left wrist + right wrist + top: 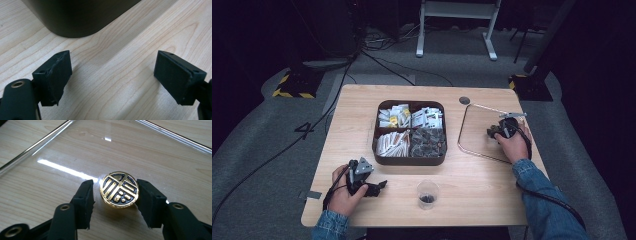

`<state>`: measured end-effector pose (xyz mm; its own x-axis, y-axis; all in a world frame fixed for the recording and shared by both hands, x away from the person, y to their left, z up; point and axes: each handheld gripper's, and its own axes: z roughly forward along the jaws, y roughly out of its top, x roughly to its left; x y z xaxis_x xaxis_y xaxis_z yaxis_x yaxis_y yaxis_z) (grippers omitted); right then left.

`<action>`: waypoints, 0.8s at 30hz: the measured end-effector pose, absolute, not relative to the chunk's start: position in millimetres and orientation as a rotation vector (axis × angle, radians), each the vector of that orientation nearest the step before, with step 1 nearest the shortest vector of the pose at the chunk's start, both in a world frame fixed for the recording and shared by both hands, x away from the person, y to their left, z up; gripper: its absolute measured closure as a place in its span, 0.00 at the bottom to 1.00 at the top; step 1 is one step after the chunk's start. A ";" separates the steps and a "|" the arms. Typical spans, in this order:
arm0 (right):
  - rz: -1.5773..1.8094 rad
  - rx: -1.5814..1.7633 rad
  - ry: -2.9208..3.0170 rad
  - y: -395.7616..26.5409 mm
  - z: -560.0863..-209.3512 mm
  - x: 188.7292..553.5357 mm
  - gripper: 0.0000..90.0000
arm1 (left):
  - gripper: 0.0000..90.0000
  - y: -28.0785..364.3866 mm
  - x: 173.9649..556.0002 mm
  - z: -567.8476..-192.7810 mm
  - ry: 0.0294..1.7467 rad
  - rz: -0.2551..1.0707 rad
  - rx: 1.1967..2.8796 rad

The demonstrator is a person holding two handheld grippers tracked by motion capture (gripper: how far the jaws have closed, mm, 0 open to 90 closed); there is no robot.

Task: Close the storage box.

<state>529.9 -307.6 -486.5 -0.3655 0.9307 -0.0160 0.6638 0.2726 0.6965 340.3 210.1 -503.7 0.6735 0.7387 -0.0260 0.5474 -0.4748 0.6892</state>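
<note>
One gold coin (120, 189) btwn right tool (115, 195) jaws — on clear tray (37, 145), left-side gap

This looks like a lab or recording studio rather than a home. A small wooden worktop (362, 100) stands alone on grey carpet (257, 135) in a dark room. Black cables (337, 95) trail across the floor. Stand bases marked with yellow-and-black hazard tape (292, 90) flank the worktop, and the white metal frame (457, 25) of another table stands behind it.
</note>
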 end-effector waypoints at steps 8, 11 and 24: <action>0.871 1.441 2.104 -309.1 -488.4 531.9 0.65 | 0.17 213.2 339.0 -503.8 1.013 0.372 2.189; 0.865 1.437 2.110 -309.5 -487.7 531.1 0.65 | 0.17 213.8 339.0 -503.9 1.019 0.378 2.186; 0.898 1.415 2.094 -309.9 -458.5 525.5 0.65 | 0.16 214.2 339.5 -503.6 1.027 0.387 2.191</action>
